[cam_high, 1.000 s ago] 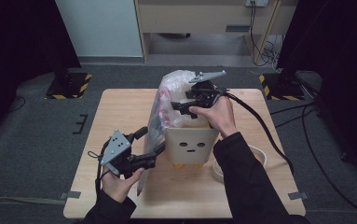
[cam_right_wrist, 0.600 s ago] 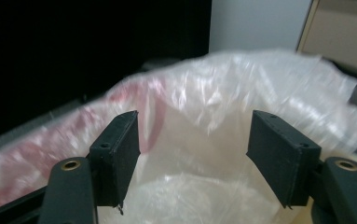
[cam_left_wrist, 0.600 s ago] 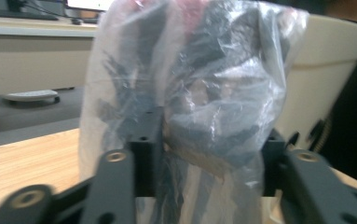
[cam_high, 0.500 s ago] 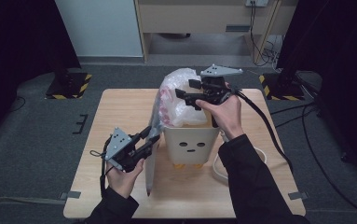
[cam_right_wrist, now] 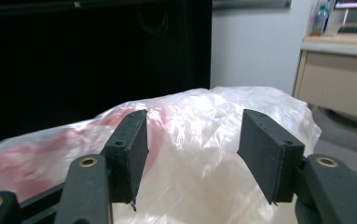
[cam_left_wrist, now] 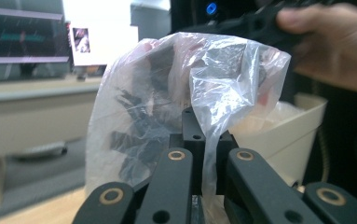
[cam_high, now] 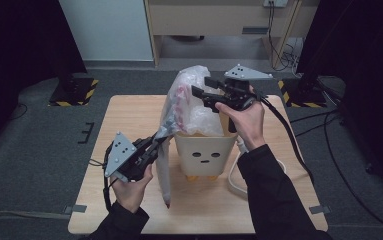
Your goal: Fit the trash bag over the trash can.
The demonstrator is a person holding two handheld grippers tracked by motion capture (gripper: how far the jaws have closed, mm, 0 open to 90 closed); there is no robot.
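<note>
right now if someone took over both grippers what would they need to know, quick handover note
Left gripper: shut on the plastic bag's edge, pinching a fold of film at the bin's left side.
Right gripper: jaws apart and just been closing, at the top of the bag above the bin; film lies between the pads, not yet pinched.
Things: the small white bin with a face on it stands mid-table; the bag sits in it and rises well above the rim, one side drawn down outside towards the left gripper.
Done: one edge gripped.
Left: probably grip the top with the right gripper, then finish handling the bag at the bin.
</note>
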